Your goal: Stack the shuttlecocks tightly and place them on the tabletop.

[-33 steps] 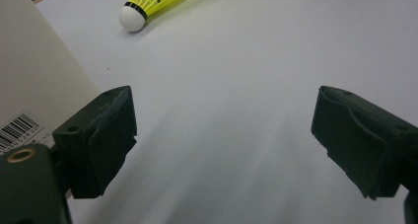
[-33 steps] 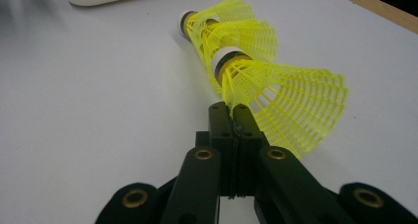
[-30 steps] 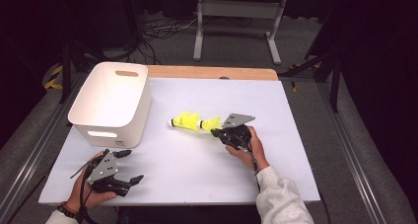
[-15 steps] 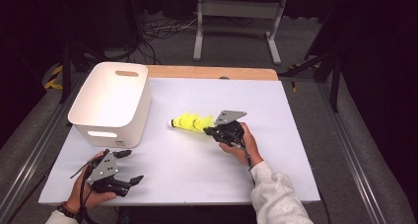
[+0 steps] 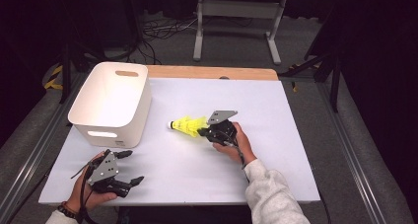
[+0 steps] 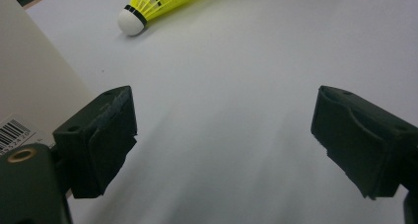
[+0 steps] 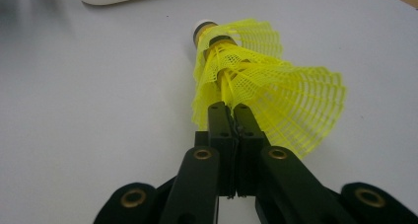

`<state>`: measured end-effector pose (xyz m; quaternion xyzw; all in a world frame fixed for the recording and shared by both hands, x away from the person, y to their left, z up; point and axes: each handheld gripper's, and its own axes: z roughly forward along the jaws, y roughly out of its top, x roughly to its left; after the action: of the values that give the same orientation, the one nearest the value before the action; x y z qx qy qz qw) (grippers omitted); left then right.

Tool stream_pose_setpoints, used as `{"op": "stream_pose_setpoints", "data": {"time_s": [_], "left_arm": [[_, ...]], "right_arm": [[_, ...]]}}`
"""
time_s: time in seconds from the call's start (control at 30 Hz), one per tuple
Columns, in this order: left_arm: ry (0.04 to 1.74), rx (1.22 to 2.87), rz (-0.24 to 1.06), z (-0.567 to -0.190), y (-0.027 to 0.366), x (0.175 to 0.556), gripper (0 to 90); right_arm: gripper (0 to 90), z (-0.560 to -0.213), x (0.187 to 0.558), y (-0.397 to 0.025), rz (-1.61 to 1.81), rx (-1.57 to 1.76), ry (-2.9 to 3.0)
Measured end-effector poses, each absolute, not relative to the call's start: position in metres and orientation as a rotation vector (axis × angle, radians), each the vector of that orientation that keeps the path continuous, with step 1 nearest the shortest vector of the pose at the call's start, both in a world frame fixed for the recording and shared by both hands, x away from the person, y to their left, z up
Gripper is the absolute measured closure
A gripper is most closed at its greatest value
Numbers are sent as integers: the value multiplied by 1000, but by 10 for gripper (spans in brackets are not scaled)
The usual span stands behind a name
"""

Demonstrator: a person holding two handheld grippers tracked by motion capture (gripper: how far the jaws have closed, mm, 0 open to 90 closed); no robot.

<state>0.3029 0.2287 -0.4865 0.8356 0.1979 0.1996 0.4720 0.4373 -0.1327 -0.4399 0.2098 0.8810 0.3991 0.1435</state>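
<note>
Yellow shuttlecocks (image 7: 256, 81): two, nested.

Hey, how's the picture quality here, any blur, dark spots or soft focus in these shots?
High view: white table brightly lit, surroundings nearly black, yellow shuttlecock small but clear. Left gripper view: the table streaks with blur between the open left claw; the basket wall is soft. Right gripper view: the mesh is sharp where the right claw pinches it.
</note>
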Motion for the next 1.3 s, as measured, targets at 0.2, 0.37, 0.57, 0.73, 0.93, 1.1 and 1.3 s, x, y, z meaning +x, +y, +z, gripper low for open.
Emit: {"op": "stream_pose_setpoints", "data": {"time_s": [0.2, 0.37, 0.57, 0.73, 0.93, 1.1, 1.3], "left_arm": [[472, 2048, 503, -486, 229, 302, 112], [470, 2046, 501, -486, 230, 302, 112], [468, 2050, 502, -485, 229, 302, 112], [467, 2051, 504, -486, 229, 302, 112], [469, 2049, 492, -486, 229, 302, 114], [473, 2044, 493, -485, 229, 302, 114], [482, 2039, 496, -485, 229, 302, 113]], "right_arm": [[890, -443, 438, -124, 1146, 593, 2556], [872, -447, 440, -122, 1142, 605, 2565], [746, -452, 439, -120, 1123, 642, 2548], [690, -452, 437, -121, 1126, 651, 2541], [581, -454, 430, -122, 1126, 668, 2546], [513, -451, 422, -125, 1117, 671, 2495], [392, -446, 414, -127, 1085, 673, 2424]]}}
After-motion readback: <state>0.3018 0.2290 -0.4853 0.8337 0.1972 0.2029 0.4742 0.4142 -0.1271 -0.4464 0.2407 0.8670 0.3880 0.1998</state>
